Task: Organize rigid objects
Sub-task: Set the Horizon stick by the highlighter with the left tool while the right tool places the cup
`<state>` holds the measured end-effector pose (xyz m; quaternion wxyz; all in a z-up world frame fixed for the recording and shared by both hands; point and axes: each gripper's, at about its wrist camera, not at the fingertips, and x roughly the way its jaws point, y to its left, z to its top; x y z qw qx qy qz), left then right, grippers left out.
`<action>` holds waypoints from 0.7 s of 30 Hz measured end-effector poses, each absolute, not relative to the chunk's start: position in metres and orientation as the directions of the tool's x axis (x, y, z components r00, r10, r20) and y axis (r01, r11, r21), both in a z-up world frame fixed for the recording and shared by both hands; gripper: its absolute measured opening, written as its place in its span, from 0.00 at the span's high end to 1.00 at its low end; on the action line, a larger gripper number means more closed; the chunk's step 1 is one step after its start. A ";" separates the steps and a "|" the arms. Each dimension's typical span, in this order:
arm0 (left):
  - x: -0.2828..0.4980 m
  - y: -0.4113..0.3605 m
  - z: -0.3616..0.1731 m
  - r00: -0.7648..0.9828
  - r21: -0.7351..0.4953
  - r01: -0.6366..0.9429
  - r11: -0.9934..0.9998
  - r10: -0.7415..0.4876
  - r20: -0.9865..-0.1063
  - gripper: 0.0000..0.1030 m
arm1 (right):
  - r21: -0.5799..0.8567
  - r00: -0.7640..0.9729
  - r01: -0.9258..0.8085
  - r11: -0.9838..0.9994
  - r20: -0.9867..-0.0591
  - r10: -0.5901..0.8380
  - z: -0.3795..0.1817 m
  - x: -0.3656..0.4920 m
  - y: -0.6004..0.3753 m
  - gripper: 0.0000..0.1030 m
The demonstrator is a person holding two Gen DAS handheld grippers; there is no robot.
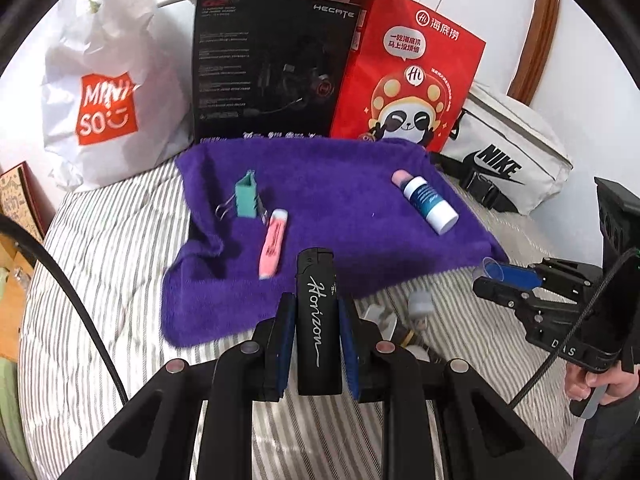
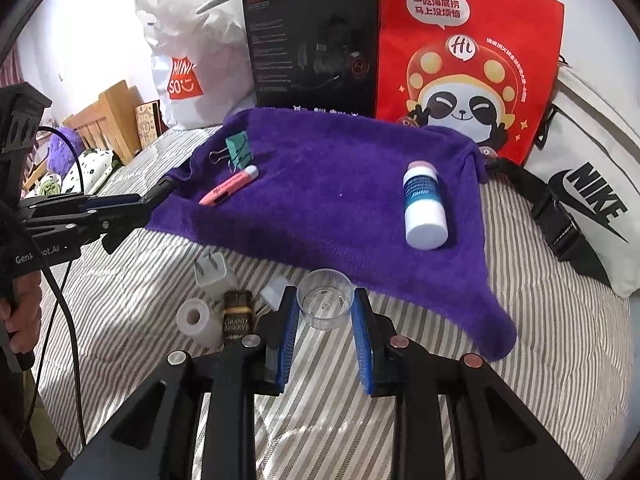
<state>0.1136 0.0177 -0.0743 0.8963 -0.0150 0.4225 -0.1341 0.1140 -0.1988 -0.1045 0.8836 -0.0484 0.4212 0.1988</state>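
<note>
My left gripper (image 1: 316, 312) is shut on a black lighter (image 1: 318, 320) marked "Horizon", held above the near edge of a purple towel (image 1: 328, 216). My right gripper (image 2: 325, 304) is shut on a small clear plastic cup (image 2: 325, 298), just off the towel's (image 2: 320, 184) near edge. On the towel lie a green binder clip (image 1: 246, 196), a pink highlighter (image 1: 272, 244) and a white bottle with a blue label (image 1: 428, 200). They also show in the right wrist view: the clip (image 2: 238, 150), the highlighter (image 2: 230, 186), the bottle (image 2: 424, 208).
On the striped bedsheet (image 2: 520, 340) beside the right gripper lie a white plug adapter (image 2: 210, 274), a white tape roll (image 2: 196, 318) and a small dark "Grand Reserve" bottle (image 2: 238, 314). Behind the towel stand a black box (image 1: 272, 68), a red bag (image 1: 412, 76), a white Miniso bag (image 1: 108, 92) and a Nike pouch (image 1: 508, 156).
</note>
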 end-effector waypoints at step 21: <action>0.206 -0.011 -0.097 0.540 -0.157 0.252 0.955 -0.274 -0.796 0.80 | 0.124 0.585 -0.343 0.931 -0.748 0.315 -0.095 0.156 -0.221 0.74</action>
